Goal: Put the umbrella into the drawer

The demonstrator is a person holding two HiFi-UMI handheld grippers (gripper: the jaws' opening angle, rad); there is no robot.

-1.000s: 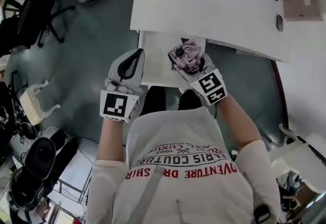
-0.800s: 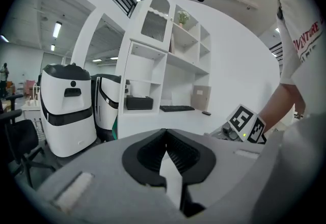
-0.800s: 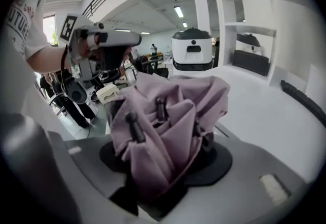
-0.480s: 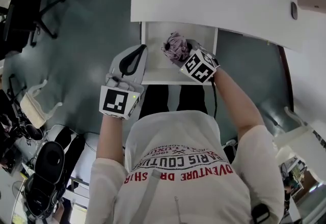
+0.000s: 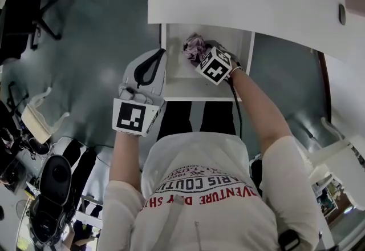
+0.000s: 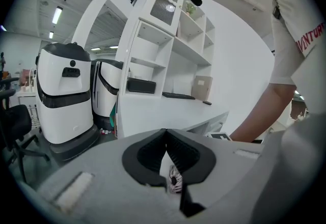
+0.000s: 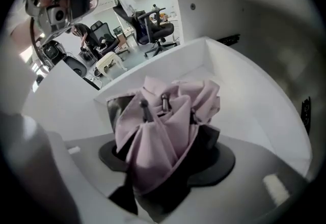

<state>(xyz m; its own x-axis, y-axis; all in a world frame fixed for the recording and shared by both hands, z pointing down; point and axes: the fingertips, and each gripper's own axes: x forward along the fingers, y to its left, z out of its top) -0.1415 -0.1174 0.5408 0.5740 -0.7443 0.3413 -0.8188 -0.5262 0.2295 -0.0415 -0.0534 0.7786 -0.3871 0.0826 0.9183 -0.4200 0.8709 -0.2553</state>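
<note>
The person's white shirt (image 5: 202, 187) carries red print, upside down at six o'clock in the head view: "ARIS COUTUR", then "VENTURE D" and "SHIR"; smaller print there is illegible. The left gripper view shows "VENTUR" at two o'clock.

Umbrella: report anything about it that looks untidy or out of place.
The pink umbrella, gripped by the right claw at the open drawer, is not rolled tight. Its fabric bunches in loose folds and its metal rib tips poke out. Nothing else stands out.
</note>
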